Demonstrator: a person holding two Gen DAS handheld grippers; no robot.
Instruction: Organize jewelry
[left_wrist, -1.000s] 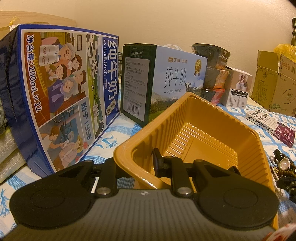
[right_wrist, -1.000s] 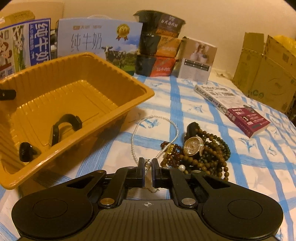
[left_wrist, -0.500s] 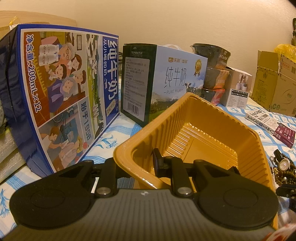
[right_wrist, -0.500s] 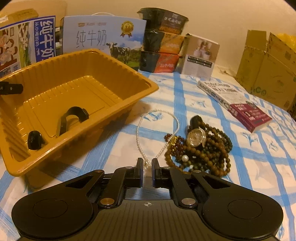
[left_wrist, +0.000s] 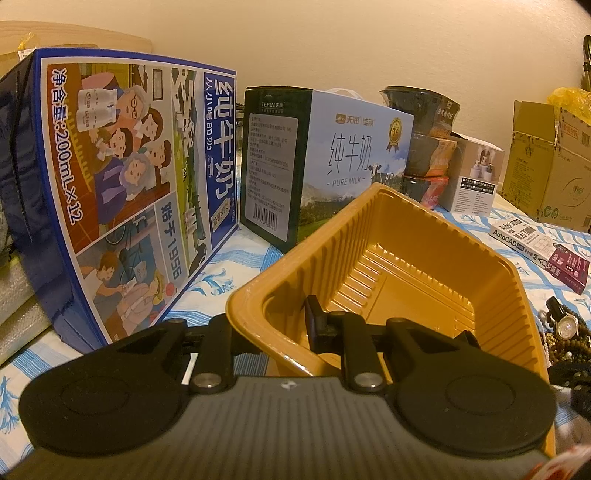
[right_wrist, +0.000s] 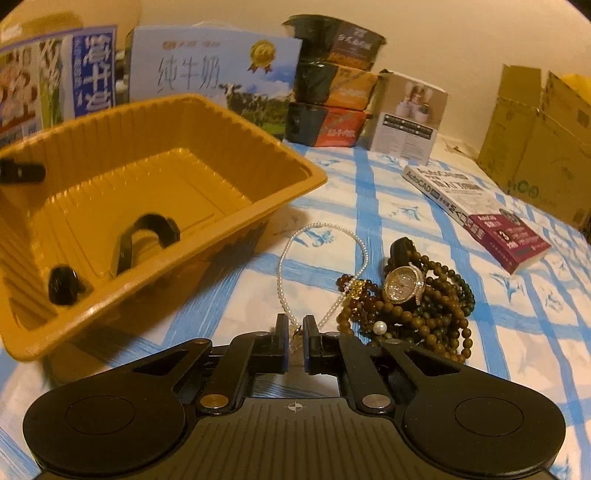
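My left gripper (left_wrist: 273, 317) is shut on the near corner wall of the orange plastic tray (left_wrist: 424, 236), one finger inside and one outside. In the right wrist view the tray (right_wrist: 236, 229) holds a black band (right_wrist: 147, 236) and a small black piece (right_wrist: 62, 284). My right gripper (right_wrist: 295, 336) is nearly shut on the near end of a white pearl necklace (right_wrist: 325, 229) that lies on the blue checked cloth. Beside it lies a pile of brown bead bracelets (right_wrist: 417, 314) with a crystal watch (right_wrist: 402, 284) on top.
Two milk cartons (left_wrist: 122, 177) (left_wrist: 332, 162) stand behind the tray. Stacked noodle bowls (right_wrist: 332, 74) and a small white box (right_wrist: 406, 118) stand at the back. An AutoCAD book (right_wrist: 480, 206) lies to the right, with cardboard boxes (right_wrist: 539, 133) beyond.
My right gripper has pulled back and risen a little, and its fingers have closed around the necklace's near end. The left gripper and the tray have stayed still.
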